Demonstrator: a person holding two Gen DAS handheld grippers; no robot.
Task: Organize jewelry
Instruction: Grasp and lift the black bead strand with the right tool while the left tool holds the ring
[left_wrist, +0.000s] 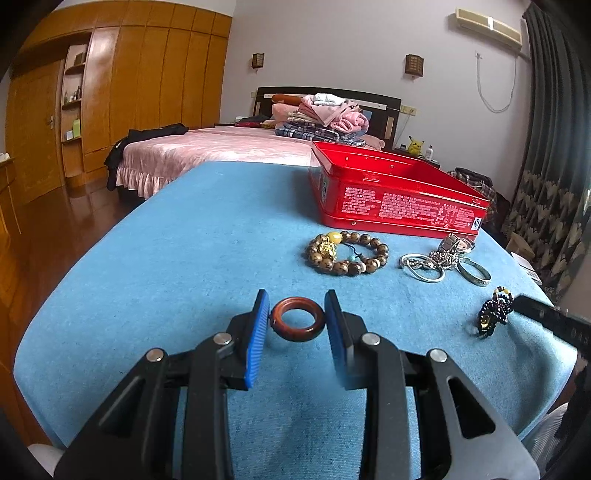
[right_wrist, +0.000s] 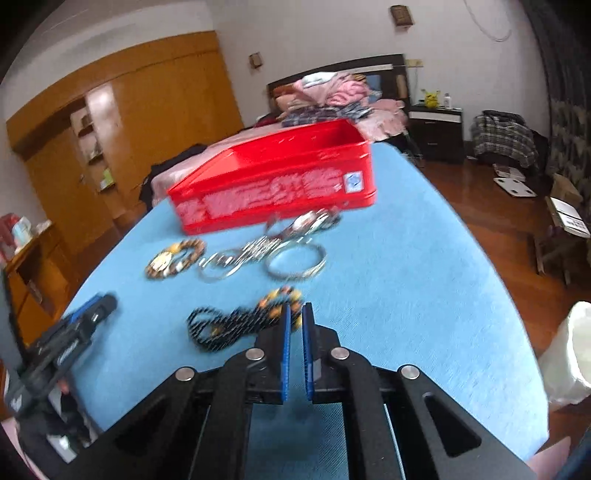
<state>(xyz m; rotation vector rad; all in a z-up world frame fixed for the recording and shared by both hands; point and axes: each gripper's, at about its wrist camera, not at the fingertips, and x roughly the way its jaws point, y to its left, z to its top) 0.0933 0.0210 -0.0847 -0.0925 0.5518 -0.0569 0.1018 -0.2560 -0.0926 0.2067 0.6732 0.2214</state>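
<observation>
On the blue worktop (left_wrist: 207, 229), the left hand-held gripper (left_wrist: 297, 306) sits at the near edge with a reddish-brown ring (left_wrist: 297, 319) lying flat between its blue pads (left_wrist: 255, 343); the left pad touches the ring's rim and the right pad stands just beside it, so the jaws are partly closed around the ring, though a firm grip cannot be told. Farther off and to the right lies a brown bead bracelet (left_wrist: 346, 252), then silver bangles (left_wrist: 424, 266) with a watch (left_wrist: 456, 243) just behind them, and beyond these a red tin box (left_wrist: 399, 195) standing open. At the near right lies a dark beaded cord (left_wrist: 493, 313) with orange beads at its far end. The right hand-held gripper (right_wrist: 296, 314) comes in at that cord (right_wrist: 225, 325); its jaws are clenched almost together, tips at the cord's orange beads (right_wrist: 280, 295). The blur hides whether a strand is pinched between them.
</observation>
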